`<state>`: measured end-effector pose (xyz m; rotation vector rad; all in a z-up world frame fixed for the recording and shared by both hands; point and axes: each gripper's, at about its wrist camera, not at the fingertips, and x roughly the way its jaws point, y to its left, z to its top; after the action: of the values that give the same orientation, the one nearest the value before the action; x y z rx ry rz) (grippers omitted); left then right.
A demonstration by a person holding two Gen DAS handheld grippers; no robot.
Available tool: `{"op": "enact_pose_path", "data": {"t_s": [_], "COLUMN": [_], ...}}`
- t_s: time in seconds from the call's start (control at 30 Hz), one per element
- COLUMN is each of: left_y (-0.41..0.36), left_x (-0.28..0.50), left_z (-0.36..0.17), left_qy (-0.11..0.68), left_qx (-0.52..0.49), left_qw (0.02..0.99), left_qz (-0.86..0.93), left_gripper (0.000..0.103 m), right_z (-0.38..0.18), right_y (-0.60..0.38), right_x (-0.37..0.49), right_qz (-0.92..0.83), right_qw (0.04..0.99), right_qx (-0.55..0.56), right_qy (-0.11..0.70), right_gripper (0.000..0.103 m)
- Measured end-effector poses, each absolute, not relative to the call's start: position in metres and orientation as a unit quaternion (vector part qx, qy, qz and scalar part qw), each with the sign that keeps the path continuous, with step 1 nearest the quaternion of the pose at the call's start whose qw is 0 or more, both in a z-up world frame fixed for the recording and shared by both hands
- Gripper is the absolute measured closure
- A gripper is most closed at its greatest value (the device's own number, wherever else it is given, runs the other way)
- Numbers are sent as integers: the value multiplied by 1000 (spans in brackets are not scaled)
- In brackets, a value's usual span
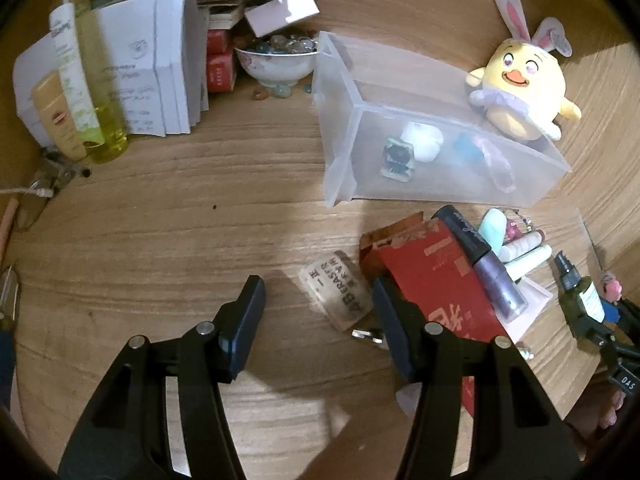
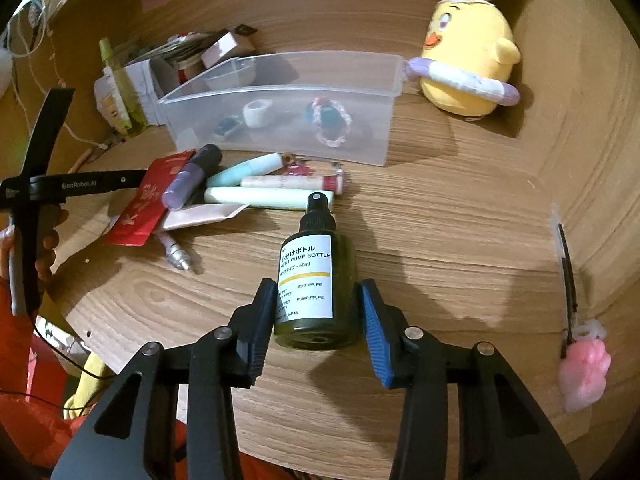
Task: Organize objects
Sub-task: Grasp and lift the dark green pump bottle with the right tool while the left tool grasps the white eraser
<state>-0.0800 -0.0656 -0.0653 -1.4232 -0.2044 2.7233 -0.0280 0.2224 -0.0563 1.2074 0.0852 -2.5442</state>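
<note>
Warm, dim light, hard shadows on the table (image 2: 440, 240) (edges bowed, corners black).

Two black handheld grippers, and an orange-red sleeve behind them.

The left gripper (image 1: 318, 296) has matte black linkage arms with cut-out slots, round silver pivot pins and dark navy finger pads. The right gripper (image 2: 316, 296) is built alike, though one ribbed pad (image 2: 376, 336) is brighter blue. Seen from the right wrist, the left unit's body carries white "GenRobot.AI" lettering and a thin black cable trails below it. The person wears an orange-red garment (image 2: 36, 432).
</note>
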Motion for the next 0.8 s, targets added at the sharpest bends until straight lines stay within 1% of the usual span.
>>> {"op": "enact_pose_path", "data": {"t_s": [0.03, 0.07, 0.13, 0.33, 0.4, 0.43, 0.47, 0.5, 0.53, 0.6, 0.73, 0.8], "left_y": [-65, -65, -63, -65, -66, -67, -68, -69, -70, -72, -77, -81], "left_x": [-82, -84, -87, -85, -81, -80, -78, -76, -76, -76, -77, -76], "left_z": [-65, -65, -66, -66, -65, -63, -62, -58, -56, -53, -54, -56], "left_qy": [-65, -60, -51, -44, -41, -40, -41, -44, -47, -56, -57, -75], "left_qx": [-462, -461, -459, -452, -447, -444, -441, -437, -436, -434, -438, -449], "left_qw": [30, 25, 28, 25, 17, 16, 14, 12, 13, 19, 13, 21], "left_qz": [884, 885, 887, 891, 894, 895, 896, 898, 899, 899, 897, 890], "left_gripper": [47, 54, 62, 64, 68, 70, 76, 84, 88, 90, 90, 90], "right_z": [-56, -56, -54, -45, -41, -39, -37, -34, -32, -26, -20, -19], "right_y": [224, 226, 228, 231, 232, 233, 233, 233, 232, 230, 224, 222], "right_x": [-29, -30, -30, -31, -33, -34, -35, -37, -38, -40, -45, -48], "right_qz": [-892, -894, -897, -905, -907, -907, -909, -910, -911, -914, -916, -917], "right_qw": [159, 155, 153, 150, 153, 154, 155, 158, 159, 164, 170, 173], "right_qx": [422, 420, 415, 399, 394, 391, 388, 383, 379, 370, 362, 360], "right_qy": [26, 23, 17, 6, -2, -6, -10, -15, -19, -23, -19, -19], "right_gripper": [64, 64, 64, 64, 64, 64, 64, 64, 64, 64, 64, 64]}}
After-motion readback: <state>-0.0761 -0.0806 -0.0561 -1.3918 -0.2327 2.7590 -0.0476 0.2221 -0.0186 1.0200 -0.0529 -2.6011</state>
